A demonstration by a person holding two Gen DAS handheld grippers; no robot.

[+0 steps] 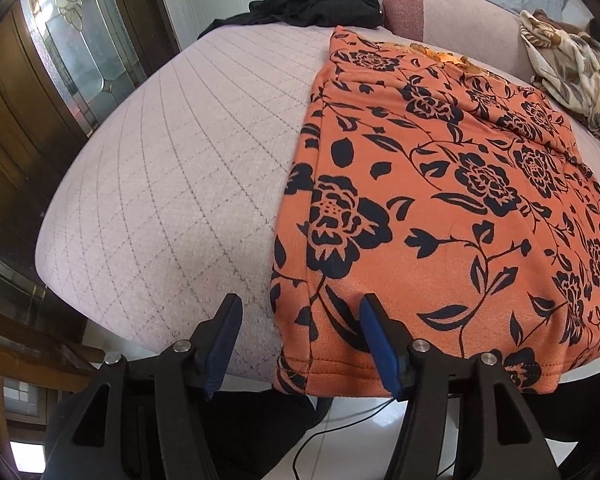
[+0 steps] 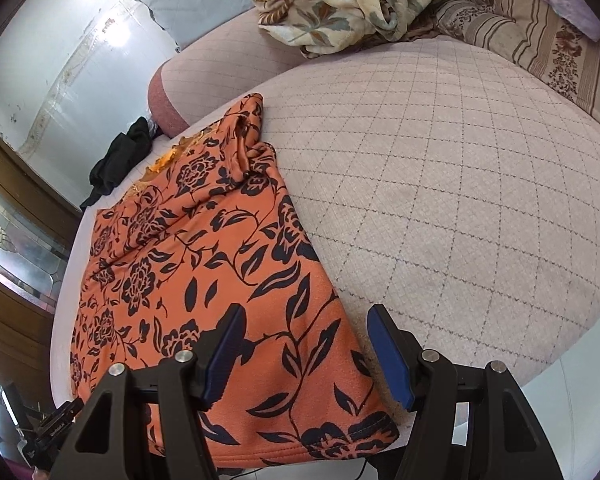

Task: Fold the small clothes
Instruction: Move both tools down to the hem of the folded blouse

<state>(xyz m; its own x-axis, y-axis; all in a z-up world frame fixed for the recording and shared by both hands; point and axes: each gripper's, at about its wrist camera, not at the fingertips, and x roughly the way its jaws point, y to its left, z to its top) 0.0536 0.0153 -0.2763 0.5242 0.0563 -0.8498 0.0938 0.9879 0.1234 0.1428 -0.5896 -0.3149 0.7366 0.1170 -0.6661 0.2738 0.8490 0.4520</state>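
Observation:
An orange garment with a black flower print lies flat on the pale quilted cushion, its hem hanging a little over the near edge. My left gripper is open, its jaws astride the garment's near left hem corner. In the right wrist view the same garment lies at the left, and my right gripper is open over its near right hem corner. Both grippers are empty.
A black garment lies at the cushion's far edge. A crumpled cream floral cloth sits at the back beside a striped cushion. A dark wooden door with glass stands to the left. Bare quilted cushion extends right.

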